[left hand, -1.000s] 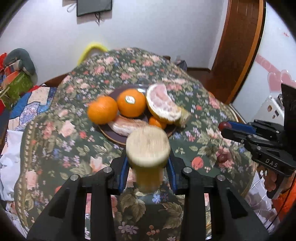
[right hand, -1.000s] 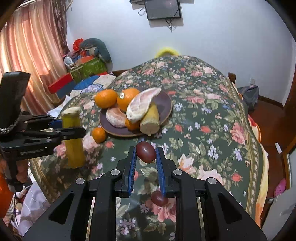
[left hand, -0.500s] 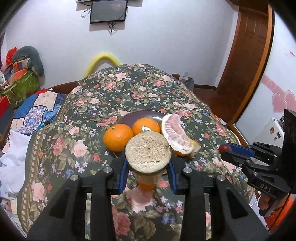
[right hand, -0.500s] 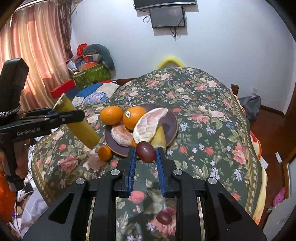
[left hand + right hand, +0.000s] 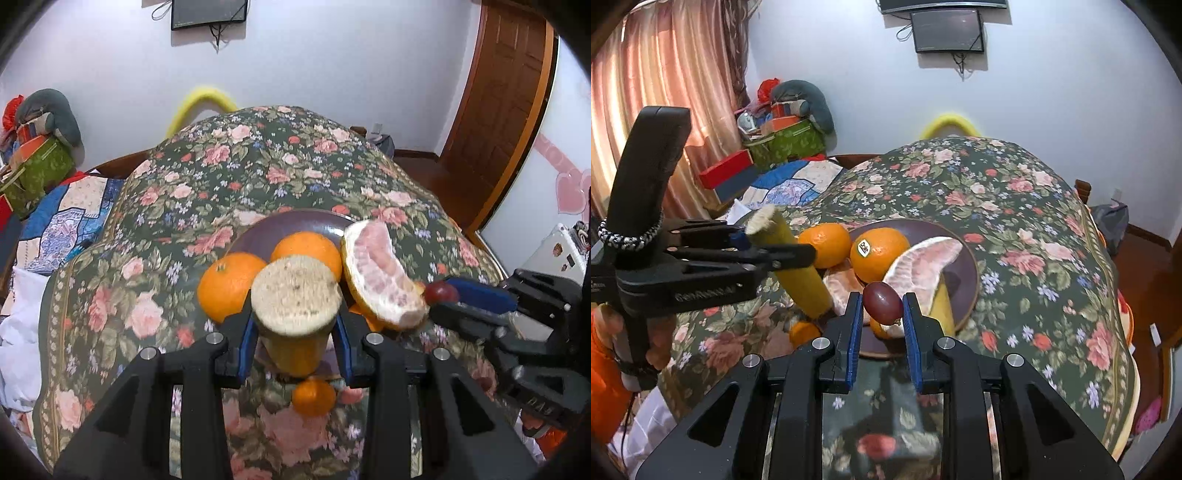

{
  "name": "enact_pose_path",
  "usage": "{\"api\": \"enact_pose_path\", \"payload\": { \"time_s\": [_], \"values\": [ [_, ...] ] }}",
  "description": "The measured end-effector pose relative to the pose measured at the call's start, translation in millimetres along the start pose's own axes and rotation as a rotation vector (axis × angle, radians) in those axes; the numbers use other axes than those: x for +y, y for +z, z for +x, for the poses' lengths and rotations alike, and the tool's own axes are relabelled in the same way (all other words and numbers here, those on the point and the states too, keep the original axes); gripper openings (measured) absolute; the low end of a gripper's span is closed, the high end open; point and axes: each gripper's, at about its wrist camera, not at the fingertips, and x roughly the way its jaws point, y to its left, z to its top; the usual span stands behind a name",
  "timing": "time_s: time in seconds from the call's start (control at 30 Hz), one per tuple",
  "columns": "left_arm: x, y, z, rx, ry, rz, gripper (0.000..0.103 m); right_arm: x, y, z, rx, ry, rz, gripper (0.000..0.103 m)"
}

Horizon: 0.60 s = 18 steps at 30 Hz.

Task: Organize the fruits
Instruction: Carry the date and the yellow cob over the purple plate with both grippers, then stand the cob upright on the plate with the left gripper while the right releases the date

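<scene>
Both grippers have moved closer to the plate (image 5: 291, 225). Left wrist view: the left gripper (image 5: 295, 332), tilting downward, is clamping the yellow stalk (image 5: 295, 295). Right wrist view: the right gripper (image 5: 882, 317) is pinching the red grape (image 5: 882, 301) over the plate's near rim.

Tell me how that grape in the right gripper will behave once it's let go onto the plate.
The grape looks smooth and oval, so it will probably roll once the right gripper releases it. The plate is crowded with fruit, which may stop it. It seems soft, so squeezing harder could split it.
</scene>
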Motion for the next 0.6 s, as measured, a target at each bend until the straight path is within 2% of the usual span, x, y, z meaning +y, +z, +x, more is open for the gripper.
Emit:
{"api": "enact_pose_path", "payload": {
  "time_s": [0.4, 0.6],
  "values": [
    [15, 23, 28, 0.004, -0.023, -0.056, 0.037, 10, 12, 37, 0.035, 0.008, -0.044, 0.020],
    [12, 22, 34, 0.012, -0.033, -0.039, 0.037, 15, 13, 51, 0.056, 0.005, -0.082, 0.020]
  ]
}}
